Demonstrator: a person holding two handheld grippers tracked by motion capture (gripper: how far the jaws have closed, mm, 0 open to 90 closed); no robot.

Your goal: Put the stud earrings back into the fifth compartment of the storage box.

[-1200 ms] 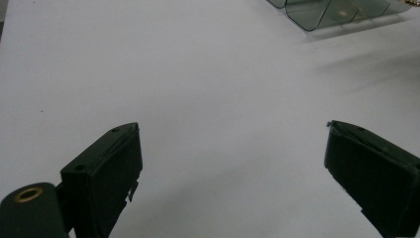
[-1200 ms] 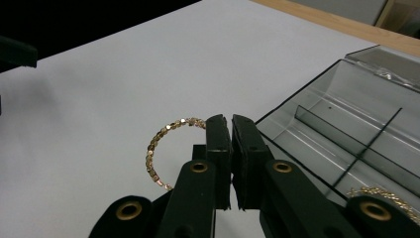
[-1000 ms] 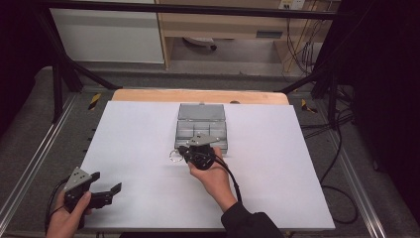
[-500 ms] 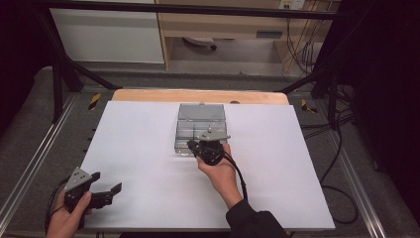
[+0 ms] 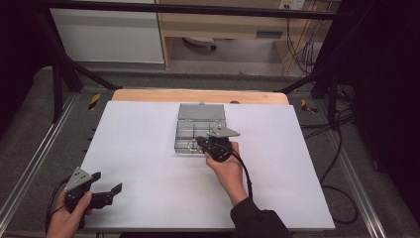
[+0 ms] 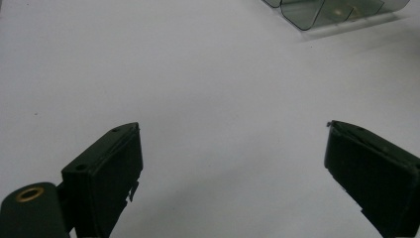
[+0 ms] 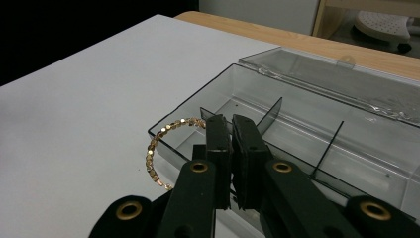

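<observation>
Since the earlier frames, the right tool (image 5: pixel 200 143) has slid up from the near left corner of the box (image 5: pixel 200 130) to its near edge, around the middle of the high view; the left tool (image 5: pixel 106 184) hasn't budged from the lower left corner.

So in the right gripper view the right tool (image 7: pixel 230 124) has its jaws clenched tight together on a gold beaded bracelet (image 7: pixel 159 148). The bracelet pokes out as a hoop to the left of the jaws, hanging over the near left corner of the box (image 7: pixel 317 114), partly above the white table (image 7: pixel 74 109) and partly above the rim. Can't quite tell if the beads are touching the rim or just over it.

It's a clear plastic box with dividers, and its lid (image 7: pixel 341 79) is flipped open and lying back toward the upper right of that view. The compartments I can see look bare.

In the left gripper view the left tool (image 6: pixel 233 153) has its jaws spread wide, released, nothing between them, just white table (image 6: pixel 198 74) underneath. A corner of the box (image 6: pixel 322 10) peeks in at the top right there.

In the high view the hand (image 5: pixel 225 166) holding the right tool comes in from the bottom centre, with its cable (image 5: pixel 245 173) trailing back along the arm.
</observation>
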